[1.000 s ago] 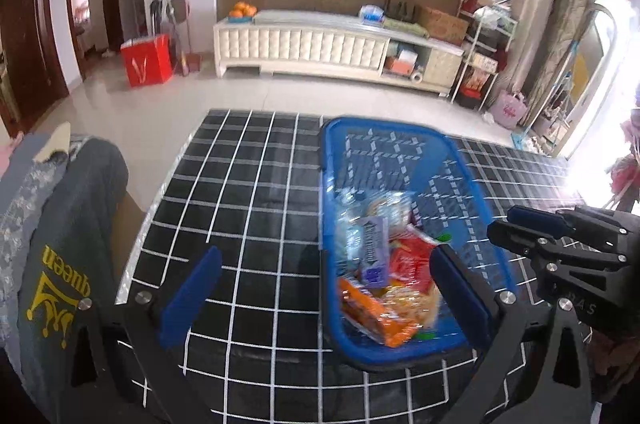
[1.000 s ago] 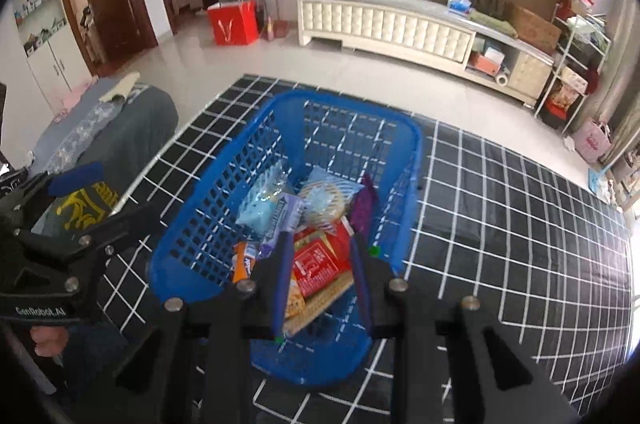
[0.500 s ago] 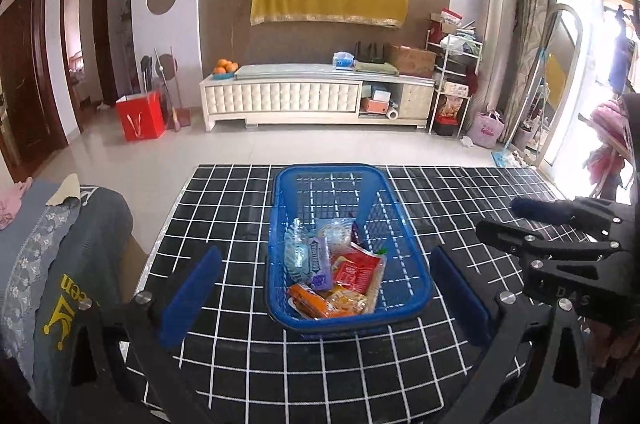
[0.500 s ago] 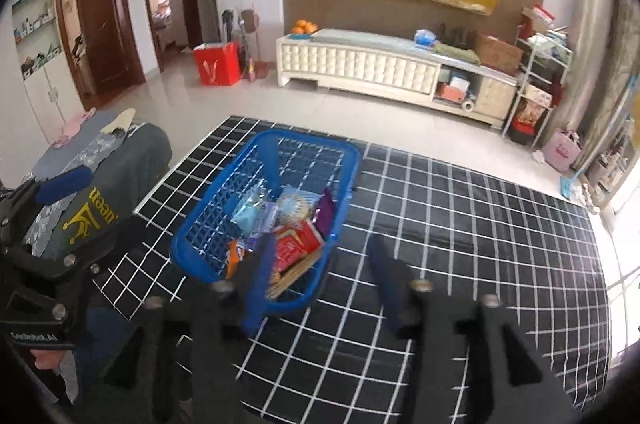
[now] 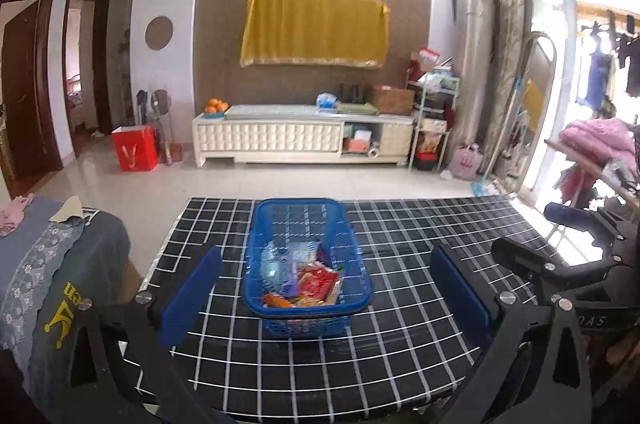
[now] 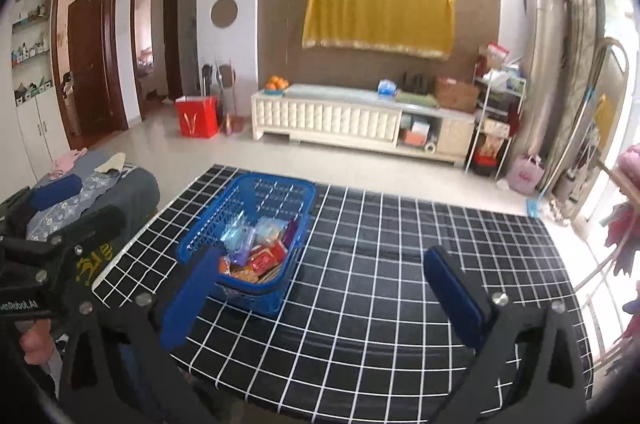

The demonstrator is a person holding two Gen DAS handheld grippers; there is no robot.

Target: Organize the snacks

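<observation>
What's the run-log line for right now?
left gripper: open, empty | right gripper: open, empty | snacks: in blue basket | basket: on checked table

This is a home, a lived-in living room. At twelve o'clock a long white cabinet (image 5: pixel 304 140) stands against a brown textured wall, with a yellow cloth (image 5: pixel 314 34) hanging above it and a bowl of oranges (image 5: pixel 216 105) on its left end. At ten o'clock dark wooden doors (image 6: pixel 90 60) open onto other rooms, and a red paper bag (image 5: pixel 135 148) sits on the pale tiled floor (image 5: pixel 280 180). At two o'clock a cluttered wire shelf (image 5: pixel 434 116) stands beside a bright glass door, with clothes (image 5: pixel 600 72) hanging outside. A tabletop (image 5: pixel 420 244) under a black checked cover fills the foreground.
</observation>
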